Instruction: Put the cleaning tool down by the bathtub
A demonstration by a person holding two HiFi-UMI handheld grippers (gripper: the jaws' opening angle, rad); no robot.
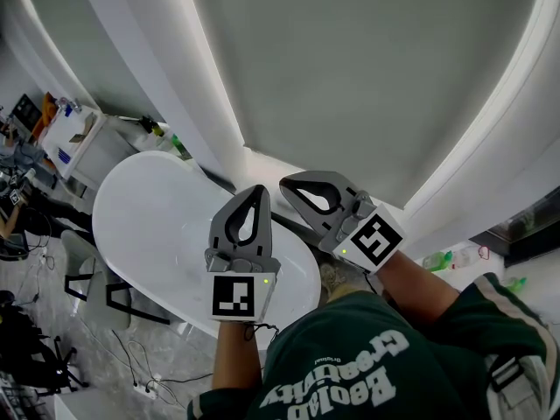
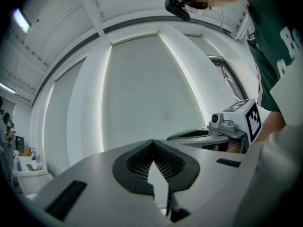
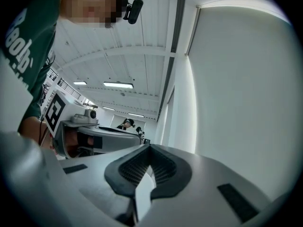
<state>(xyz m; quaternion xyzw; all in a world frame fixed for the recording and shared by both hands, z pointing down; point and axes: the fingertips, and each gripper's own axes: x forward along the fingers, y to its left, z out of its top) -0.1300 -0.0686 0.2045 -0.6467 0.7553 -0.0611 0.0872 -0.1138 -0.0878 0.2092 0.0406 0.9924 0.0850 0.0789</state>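
The white oval bathtub (image 1: 131,208) lies low at the left of the head view, below both hands. No cleaning tool is recognisable in any view. My left gripper (image 1: 255,191) is raised over the tub's near end, jaws shut with nothing between them; its own view shows the closed tips (image 2: 152,142) against a pale wall panel. My right gripper (image 1: 285,185) is held beside it, tips nearly touching the left's, also shut and empty (image 3: 149,146). Each gripper appears in the other's view: the right gripper (image 2: 191,135) and the left gripper (image 3: 102,131).
A curved grey wall with lit white ribs fills the space ahead. A white cabinet (image 1: 74,138) stands at the far left. Green bottles (image 1: 178,145) sit near the tub's far end, more bottles (image 1: 442,259) at the right. Cables (image 1: 131,357) run over the floor.
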